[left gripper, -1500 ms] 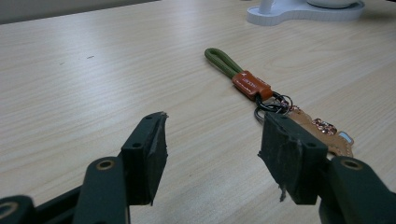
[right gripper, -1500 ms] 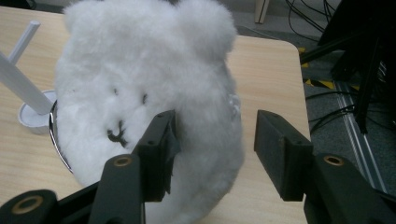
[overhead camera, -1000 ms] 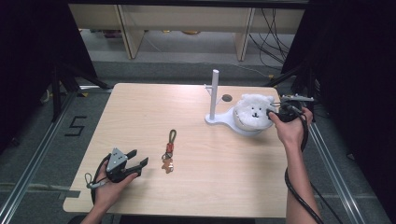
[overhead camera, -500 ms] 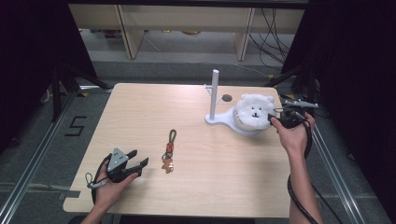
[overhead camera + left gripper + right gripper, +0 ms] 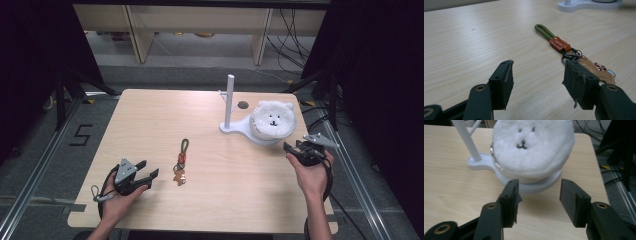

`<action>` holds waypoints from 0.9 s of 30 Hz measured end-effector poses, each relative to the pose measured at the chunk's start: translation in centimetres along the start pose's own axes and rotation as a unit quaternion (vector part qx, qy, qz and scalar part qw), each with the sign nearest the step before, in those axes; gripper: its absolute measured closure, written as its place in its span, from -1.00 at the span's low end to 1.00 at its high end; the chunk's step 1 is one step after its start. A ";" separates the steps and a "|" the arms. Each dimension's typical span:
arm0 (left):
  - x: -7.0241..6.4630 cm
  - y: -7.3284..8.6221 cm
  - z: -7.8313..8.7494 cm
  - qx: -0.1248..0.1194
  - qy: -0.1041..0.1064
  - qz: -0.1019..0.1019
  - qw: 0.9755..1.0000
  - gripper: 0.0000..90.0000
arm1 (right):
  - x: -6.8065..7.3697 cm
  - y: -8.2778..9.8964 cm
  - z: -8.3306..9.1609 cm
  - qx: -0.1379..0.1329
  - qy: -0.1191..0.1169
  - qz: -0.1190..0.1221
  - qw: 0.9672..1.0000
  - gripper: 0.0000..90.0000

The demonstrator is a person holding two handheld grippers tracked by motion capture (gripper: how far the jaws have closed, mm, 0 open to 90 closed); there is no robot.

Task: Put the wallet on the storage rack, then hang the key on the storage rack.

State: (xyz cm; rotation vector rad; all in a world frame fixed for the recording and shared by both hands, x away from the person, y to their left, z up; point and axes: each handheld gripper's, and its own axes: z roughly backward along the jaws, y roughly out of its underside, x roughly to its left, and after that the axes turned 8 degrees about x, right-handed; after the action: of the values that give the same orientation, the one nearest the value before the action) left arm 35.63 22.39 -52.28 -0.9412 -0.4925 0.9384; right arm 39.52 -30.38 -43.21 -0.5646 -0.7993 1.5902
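At the table's right edge, right gripper (image 5: pixel 291 148) has its jaws apart and empty; they have just been closing a little. It sits just short of the white plush bear (image 5: pixel 532 147) resting on the white stand (image 5: pixel 235 127), not touching. Left gripper (image 5: pixel 537 82) near the front left, jaws apart, nothing between them, keychain (image 5: pixel 564 48) lying flat on the table (image 5: pixel 150 115) just beyond its tips.

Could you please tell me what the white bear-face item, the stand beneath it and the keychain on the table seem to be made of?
The round white bear-face pouch looks like fluffy plush fabric with stitched black features. The white stand seems to be smooth matte plastic. The keychain appears to have an olive cord loop, an orange-brown leather-like tab and dark metal rings.
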 end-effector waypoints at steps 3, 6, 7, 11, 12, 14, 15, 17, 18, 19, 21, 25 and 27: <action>0.0 0.0 0.0 0.000 0.000 0.000 1.000 -0.12 | 0.9 1.3 -0.1 -0.031 -0.016 0.026 0.999 0.28; 0.0 0.0 0.0 -0.001 -0.001 0.002 1.000 -0.12 | 1.5 2.2 -0.4 -0.029 -0.025 0.030 0.999 0.30; 0.0 0.0 0.0 -0.002 -0.001 0.004 1.000 -0.12 | 1.9 2.5 -0.4 -0.019 -0.024 0.012 0.999 0.31; 0.0 0.1 0.2 -0.002 -0.001 0.008 1.000 -0.12 | 2.3 3.4 -1.0 0.020 -0.028 0.030 0.999 0.35; 0.0 0.1 0.2 -0.001 -0.001 0.008 1.000 -0.12 | 2.4 3.4 -0.9 0.027 -0.042 0.028 0.998 0.37; 0.0 0.1 0.2 0.000 -0.002 0.009 1.000 -0.12 | 2.5 3.4 -0.9 0.036 -0.041 0.027 0.998 0.38; 0.0 0.1 0.1 0.001 -0.003 0.008 1.000 -0.12 | 2.5 3.4 -0.9 0.050 -0.041 0.025 0.998 0.41; 0.0 0.1 0.1 -0.001 -0.001 0.008 1.000 -0.12 | 2.6 3.4 -0.7 0.064 -0.040 0.025 0.997 0.40; -0.1 0.1 0.2 0.002 -0.004 0.003 1.000 -0.12 | 2.6 3.5 -0.7 0.078 -0.037 0.025 0.996 0.39; -0.1 0.1 0.2 0.002 -0.004 0.001 1.000 -0.12 | 2.6 3.6 -0.8 0.102 -0.032 0.031 0.994 0.36; -0.2 0.1 0.1 0.002 -0.004 -0.004 1.000 -0.12 | 2.5 3.8 -0.9 0.120 -0.022 0.033 0.992 0.38; -0.3 0.0 0.0 0.015 -0.007 -0.007 1.000 -0.12 | 2.0 4.0 -0.3 0.143 -0.005 0.030 0.989 0.37; -0.3 0.0 -0.1 0.013 0.001 -0.007 1.000 -0.10 | 2.0 3.9 -0.1 0.147 -0.009 0.016 0.989 0.37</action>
State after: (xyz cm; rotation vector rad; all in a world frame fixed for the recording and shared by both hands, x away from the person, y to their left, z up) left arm 35.53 22.12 -52.28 -0.9148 -0.4834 0.9290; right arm 36.69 -28.63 -46.10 -0.3519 -0.5575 1.7077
